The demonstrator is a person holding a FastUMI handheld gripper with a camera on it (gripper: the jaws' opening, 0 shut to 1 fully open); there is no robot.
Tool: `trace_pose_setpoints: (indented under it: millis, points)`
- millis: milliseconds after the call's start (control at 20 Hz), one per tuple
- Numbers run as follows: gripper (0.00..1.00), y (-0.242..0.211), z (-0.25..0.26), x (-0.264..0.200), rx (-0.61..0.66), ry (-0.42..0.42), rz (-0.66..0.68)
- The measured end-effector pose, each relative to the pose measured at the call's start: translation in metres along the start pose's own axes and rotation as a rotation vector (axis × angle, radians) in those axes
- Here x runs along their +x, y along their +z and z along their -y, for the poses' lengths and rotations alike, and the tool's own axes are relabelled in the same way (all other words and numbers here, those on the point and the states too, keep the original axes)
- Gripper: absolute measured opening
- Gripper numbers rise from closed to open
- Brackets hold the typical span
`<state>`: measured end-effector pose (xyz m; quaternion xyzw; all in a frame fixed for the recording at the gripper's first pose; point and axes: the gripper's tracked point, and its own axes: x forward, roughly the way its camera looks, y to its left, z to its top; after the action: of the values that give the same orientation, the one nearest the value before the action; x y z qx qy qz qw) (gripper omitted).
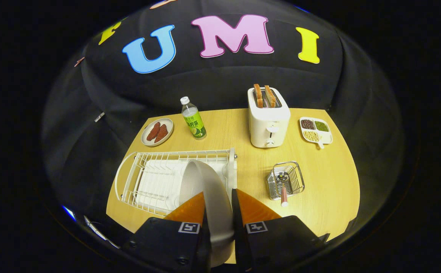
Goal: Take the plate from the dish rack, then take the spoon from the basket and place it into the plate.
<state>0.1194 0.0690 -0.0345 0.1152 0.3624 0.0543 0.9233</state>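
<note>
**Plate clamped edge-on above rack**

Hand-held gripper (218, 212) closed narrow on the plate (207, 189), both orange fingers (190, 210) pressing its faces, rim held edge-on between them. Plate pale grey-white, smooth, matte, gently curved; upper part over the white wire dish rack (144, 178) on the wooden surface (319, 182). Likely stiff, fairly light, slick-faced and breakable; grip near the rim sensible, though prone to swivel if tilted. Spoon (283, 187) standing in wire basket (294, 182), pinkish handle leaning out over the near rim: thin, light, best pinched on the handle.

Matt grey plate (205, 189), white wire rack (159, 178), wood-grain table (319, 182)
</note>
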Motion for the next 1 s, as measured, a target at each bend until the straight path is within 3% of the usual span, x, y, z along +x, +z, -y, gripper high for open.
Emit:
trace_pose_setpoints:
  millis: [700, 1000]
  points:
    - [0.29, -0.117, 0.091, -0.055, 0.246, 0.129, -0.12]
    - [0.29, -0.15, 0.144, -0.032, 0.247, 0.057, -0.165]
